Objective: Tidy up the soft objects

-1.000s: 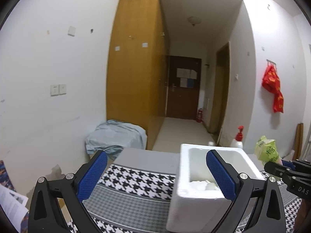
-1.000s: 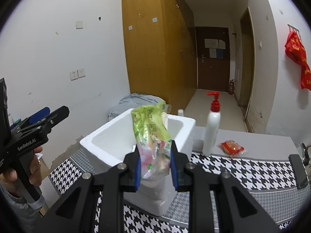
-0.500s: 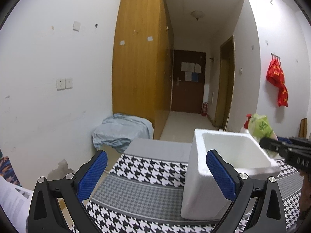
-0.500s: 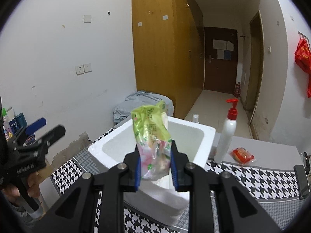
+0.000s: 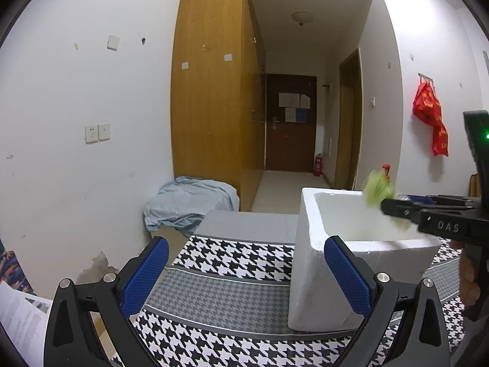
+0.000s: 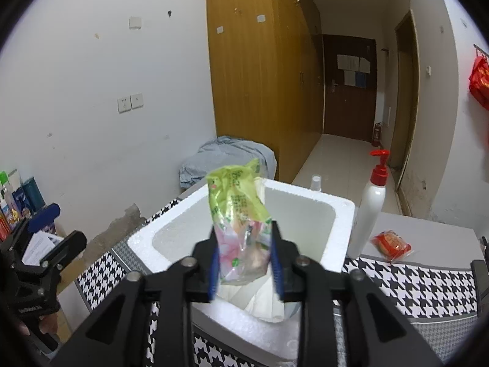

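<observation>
Green snack packet [image 6: 238,214], one light, crinkly, slippery bag best pinched at its lower body, hangs over the white foam box [image 6: 305,195] as I let my right tool [image 6: 244,263] spread apart around it. My left tool [image 5: 244,275] stands wide, empty, over the desk [image 5: 229,290]. One red packet [image 6: 391,244] waits by one pump bottle [image 6: 369,208].

White letters "DAS" stand on the right tool [image 5: 394,211].

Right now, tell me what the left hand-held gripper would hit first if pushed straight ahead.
Probably the houndstooth tablecloth, since the left hand-held gripper tilts slightly down; the white foam box lies just right of that line. Depth is uncertain.
</observation>
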Motion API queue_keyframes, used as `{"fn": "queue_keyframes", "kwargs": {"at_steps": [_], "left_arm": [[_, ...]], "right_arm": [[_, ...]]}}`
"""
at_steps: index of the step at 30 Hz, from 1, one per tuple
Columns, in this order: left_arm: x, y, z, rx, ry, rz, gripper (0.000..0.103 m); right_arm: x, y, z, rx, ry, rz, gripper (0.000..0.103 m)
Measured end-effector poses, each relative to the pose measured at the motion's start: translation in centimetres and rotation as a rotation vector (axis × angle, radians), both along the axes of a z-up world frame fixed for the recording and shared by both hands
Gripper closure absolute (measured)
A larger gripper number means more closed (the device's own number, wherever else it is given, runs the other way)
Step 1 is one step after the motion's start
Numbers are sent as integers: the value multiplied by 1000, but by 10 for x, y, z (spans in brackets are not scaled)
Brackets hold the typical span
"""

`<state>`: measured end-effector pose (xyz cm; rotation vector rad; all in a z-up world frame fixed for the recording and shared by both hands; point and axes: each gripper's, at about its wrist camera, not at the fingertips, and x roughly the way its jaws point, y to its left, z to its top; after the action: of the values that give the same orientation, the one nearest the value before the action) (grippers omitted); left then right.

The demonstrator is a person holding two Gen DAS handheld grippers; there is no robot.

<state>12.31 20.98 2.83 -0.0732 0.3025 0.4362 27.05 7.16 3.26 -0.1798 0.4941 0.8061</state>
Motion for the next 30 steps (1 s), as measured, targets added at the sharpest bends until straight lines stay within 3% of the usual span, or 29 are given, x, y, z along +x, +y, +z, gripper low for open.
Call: {"fn": "queue_keyframes", "kwargs": {"at_steps": [3,9,14,20,30], "left_arm": [[-3,-1,-1,-4,-6,-3,1],[-2,-1,0,-8,0,-1,1],[-4,-2,2,-4,-6,6,1],[-4,-5,3,-9,-2,13,1],[-11,-30,13,-6,-40,-44,1]], "right_arm": [[-1,2,-2,-9,1,1,25],[-17,-3,0,-3,-30,32,13],[-24,-9,4,13,-48,38,11],[-35,-21,8,17,-77,35,0],[-51,-59,13,102,-81,4,0]]}}
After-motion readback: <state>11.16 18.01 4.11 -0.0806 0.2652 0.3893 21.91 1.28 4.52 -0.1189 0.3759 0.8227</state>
